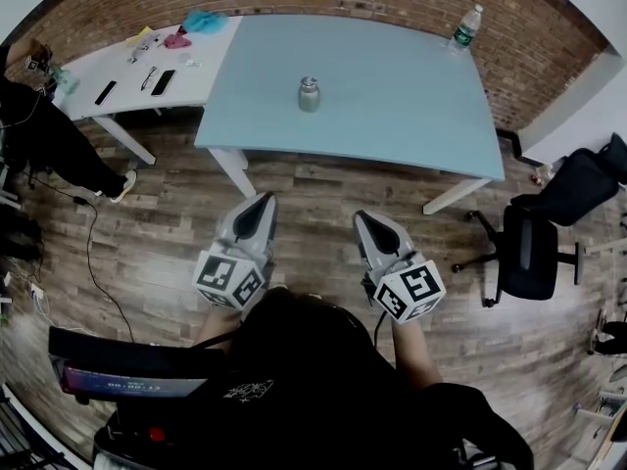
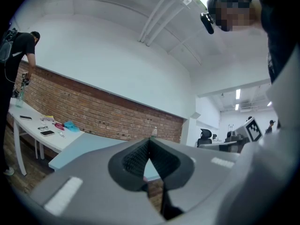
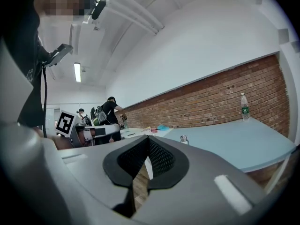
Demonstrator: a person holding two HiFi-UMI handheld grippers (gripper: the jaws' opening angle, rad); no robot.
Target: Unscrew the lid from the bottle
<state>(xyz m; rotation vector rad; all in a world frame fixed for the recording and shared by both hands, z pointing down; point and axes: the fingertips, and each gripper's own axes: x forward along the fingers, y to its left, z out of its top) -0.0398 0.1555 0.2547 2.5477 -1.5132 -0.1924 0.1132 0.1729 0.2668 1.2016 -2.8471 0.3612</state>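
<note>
A small grey metal bottle [image 1: 310, 94] with a lid stands upright near the middle of the pale blue table [image 1: 392, 96]. It shows small in the right gripper view as the bottle [image 3: 183, 139] on the tabletop. My left gripper [image 1: 265, 199] and right gripper [image 1: 361, 219] hang over the wooden floor, well short of the table's near edge. Both are shut with nothing between the jaws. In the left gripper view my left gripper [image 2: 150, 138] points level at the table, and the grey bottle is hidden there. The right gripper [image 3: 149, 138] also points toward the table.
A clear plastic water bottle [image 1: 466, 26] stands at the blue table's far right corner. A white table [image 1: 127, 76] on the left carries phones, cloths and small items. A person [image 1: 39, 125] stands at far left. Black office chairs [image 1: 534, 243] sit to the right. A brick wall runs behind.
</note>
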